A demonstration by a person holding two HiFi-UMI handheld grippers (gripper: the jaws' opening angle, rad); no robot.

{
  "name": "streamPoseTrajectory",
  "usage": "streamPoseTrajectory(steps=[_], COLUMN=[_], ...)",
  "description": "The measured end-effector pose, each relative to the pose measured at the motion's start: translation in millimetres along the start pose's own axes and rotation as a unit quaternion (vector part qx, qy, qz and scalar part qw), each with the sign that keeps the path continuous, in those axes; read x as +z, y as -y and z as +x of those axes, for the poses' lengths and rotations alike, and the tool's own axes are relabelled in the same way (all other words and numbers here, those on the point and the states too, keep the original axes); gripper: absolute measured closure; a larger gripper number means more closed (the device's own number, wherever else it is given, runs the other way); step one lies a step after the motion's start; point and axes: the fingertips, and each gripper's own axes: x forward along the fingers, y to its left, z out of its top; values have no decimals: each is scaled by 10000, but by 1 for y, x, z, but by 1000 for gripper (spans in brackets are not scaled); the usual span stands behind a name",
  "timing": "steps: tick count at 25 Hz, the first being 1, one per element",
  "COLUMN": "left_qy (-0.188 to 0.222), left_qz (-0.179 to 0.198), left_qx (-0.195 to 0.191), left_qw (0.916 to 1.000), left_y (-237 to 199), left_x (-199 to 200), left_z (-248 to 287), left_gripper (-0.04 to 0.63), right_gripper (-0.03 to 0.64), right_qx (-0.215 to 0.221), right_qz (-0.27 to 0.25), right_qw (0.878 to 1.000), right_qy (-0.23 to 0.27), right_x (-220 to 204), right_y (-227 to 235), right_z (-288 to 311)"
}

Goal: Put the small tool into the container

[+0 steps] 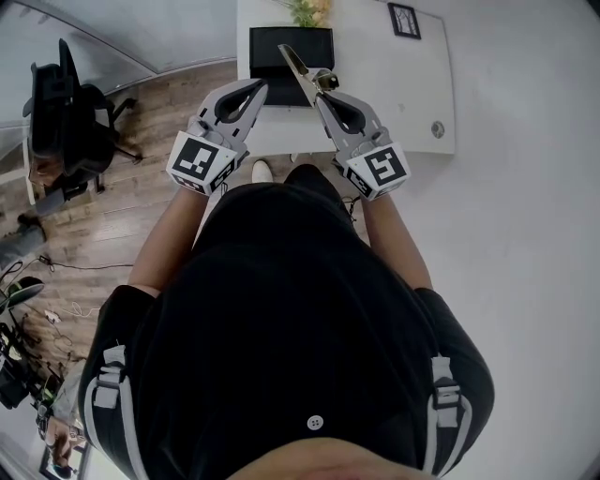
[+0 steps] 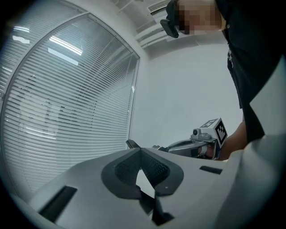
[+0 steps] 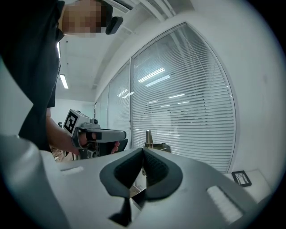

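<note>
At the far left of the head view a black office chair [image 1: 66,108] stands on the wooden floor [image 1: 141,192], well apart from the table. The person, in a black shirt, holds both grippers up in front of the body, near each other. The left gripper [image 1: 256,86] has its two jaws pressed together at the tips. In the left gripper view only a small open gap shows lower between the pads, and nothing is in it. Behind it that view shows a window with blinds [image 2: 67,94]. Beyond the two grippers a black rectangular container [image 1: 269,56] stands at the near edge of a white table [image 1: 412,89], with a small plant [image 1: 307,11] just behind it. The small metal tool [image 1: 300,67] is not in the container. It is pinched in the right gripper [image 1: 322,97], and its shiny pointed blade shows in front of the container's right part, with the point toward the upper left. How high it is above the container cannot be told. In the right gripper view the jaws are closed on the tool, and its tip stands up above them. Further right on the table lie a small picture frame [image 1: 404,19] and a small round object [image 1: 437,129].
</note>
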Motion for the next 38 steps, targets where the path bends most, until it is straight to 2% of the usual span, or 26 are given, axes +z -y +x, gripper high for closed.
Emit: streamPoseTrajectory(steps=[4,10,17,21,26,38], left_qy=[107,136,126,117,-8,-223], left_qz=[-70,126,-28,-14,-8,-122], left_qx=[33,121,324,464,419,560], left_qw=[9999,9998,9994,9989,9991,9981], left_y=[-8,-15,-34,-45,-50,-62], left_x=[1,4,-9,-22,-39,-73], left_z=[9,24,40,45,53,68], left_gripper=[591,591,591,591,591,591], right_gripper=[601,601,601,601,601,601], right_qx=[108,306,774,1082,1407,2039], right_qz=[57,36,231,314,386,310], right_qw=[9998,9982,9900,9811,9682,9282], right_qy=[-149,-507,-1156,-1572,-2033,-3098], right_x=[-13,-42,-82,-107,-132,-188], right_y=[17,43,60,64,66,67], right_z=[14,36,57,68,79,97])
